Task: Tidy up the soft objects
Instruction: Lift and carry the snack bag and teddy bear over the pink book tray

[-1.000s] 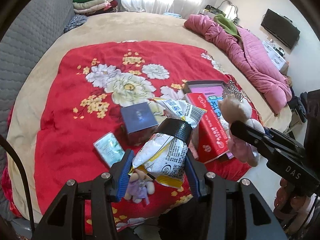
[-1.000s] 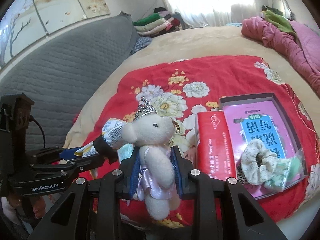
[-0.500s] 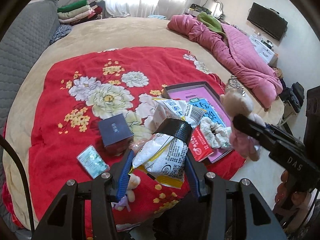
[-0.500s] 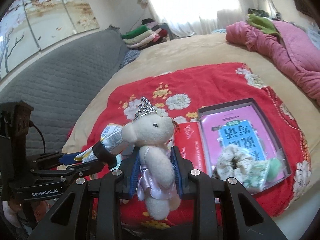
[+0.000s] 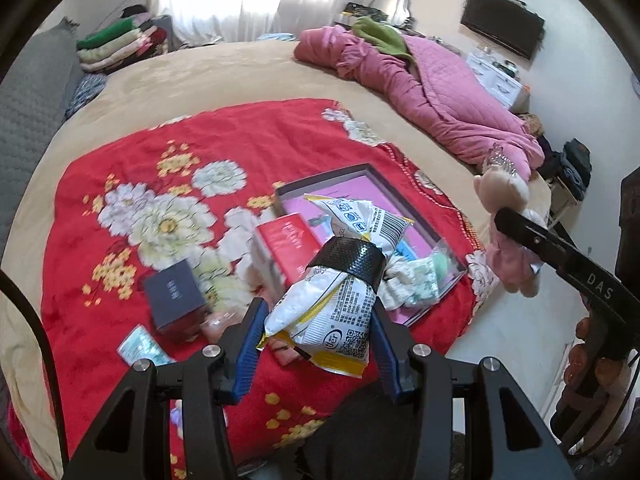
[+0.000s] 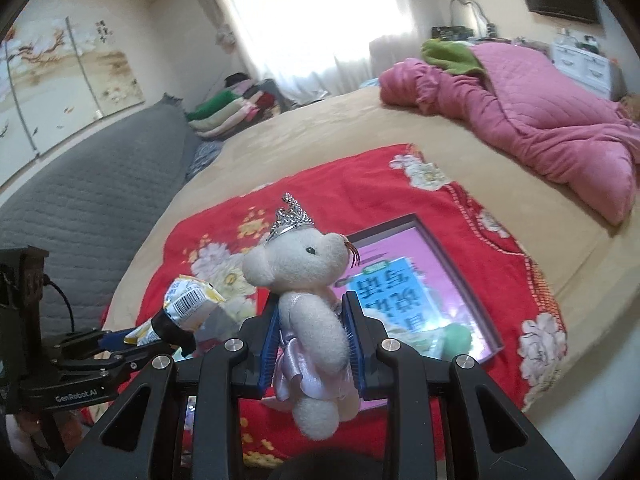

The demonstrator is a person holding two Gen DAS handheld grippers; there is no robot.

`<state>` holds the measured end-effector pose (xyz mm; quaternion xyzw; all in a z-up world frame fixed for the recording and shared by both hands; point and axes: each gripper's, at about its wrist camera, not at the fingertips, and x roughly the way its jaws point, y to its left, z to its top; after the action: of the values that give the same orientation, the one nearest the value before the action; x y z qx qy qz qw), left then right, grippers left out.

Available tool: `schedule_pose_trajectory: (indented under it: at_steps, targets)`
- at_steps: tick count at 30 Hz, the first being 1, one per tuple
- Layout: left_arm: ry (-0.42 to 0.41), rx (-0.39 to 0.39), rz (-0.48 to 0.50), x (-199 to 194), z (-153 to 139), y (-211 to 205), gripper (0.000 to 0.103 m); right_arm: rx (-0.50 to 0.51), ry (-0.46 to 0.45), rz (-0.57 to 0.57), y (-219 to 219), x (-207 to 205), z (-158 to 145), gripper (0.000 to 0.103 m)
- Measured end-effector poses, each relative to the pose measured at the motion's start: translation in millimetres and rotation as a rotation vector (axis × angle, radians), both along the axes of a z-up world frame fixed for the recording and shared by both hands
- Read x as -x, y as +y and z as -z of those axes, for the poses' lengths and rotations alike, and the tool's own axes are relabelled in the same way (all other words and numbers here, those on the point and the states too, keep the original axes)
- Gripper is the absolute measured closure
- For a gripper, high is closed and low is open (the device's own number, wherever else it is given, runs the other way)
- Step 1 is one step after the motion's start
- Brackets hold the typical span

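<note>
My left gripper (image 5: 316, 316) is shut on a white and yellow snack bag (image 5: 340, 276) with a black band, held above the red floral blanket (image 5: 120, 184). My right gripper (image 6: 312, 320) is shut on a cream teddy bear (image 6: 308, 300) with a silver crown and lilac skirt, held above the bed's near edge. The bear also shows at the right of the left wrist view (image 5: 504, 216). The snack bag shows at the left of the right wrist view (image 6: 184, 304). An open grey box (image 5: 376, 188) with a pink lining holds a scrunchie (image 5: 408, 276) and a green item.
On the blanket lie a red carton (image 5: 284, 248), a dark blue box (image 5: 172, 296) and a small teal packet (image 5: 140, 348). A pink quilt (image 5: 432, 88) lies at the back right. Folded clothes (image 5: 116, 44) are stacked at the far left. A grey headboard (image 6: 80, 208) lines the left side.
Both grippers have lifted and drawn back toward the bed's right edge, each keeping its hold. The small purple-dressed bear under the left gripper has gone out of sight.
</note>
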<state>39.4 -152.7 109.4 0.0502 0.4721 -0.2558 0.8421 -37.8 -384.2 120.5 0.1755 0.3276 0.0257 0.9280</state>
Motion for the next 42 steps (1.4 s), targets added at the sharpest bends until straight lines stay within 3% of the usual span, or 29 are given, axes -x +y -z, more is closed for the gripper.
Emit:
schedule_pose_trajectory:
  at_steps: [9, 20, 33, 42]
  targets:
    - [-0.001, -0.012, 0.065, -1.7, 0.8, -43.0, 0.053, -0.021, -0.011, 0.054, -35.2, 9.2, -5.2, 0.073]
    - [0.006, -0.021, 0.090, -10.4, 10.8, -74.4, 0.053, -0.034, -0.008, 0.080, -49.0, 5.9, -1.7, 0.073]
    - [0.056, -0.041, 0.082, -26.2, 38.2, -89.5, 0.053, -0.052, 0.033, 0.069, -52.6, -14.0, 17.8, 0.073]
    - [0.117, -0.066, 0.094, -40.6, 65.2, -103.2, 0.053, -0.063, 0.095, 0.075, -58.9, -31.3, 46.9, 0.073]
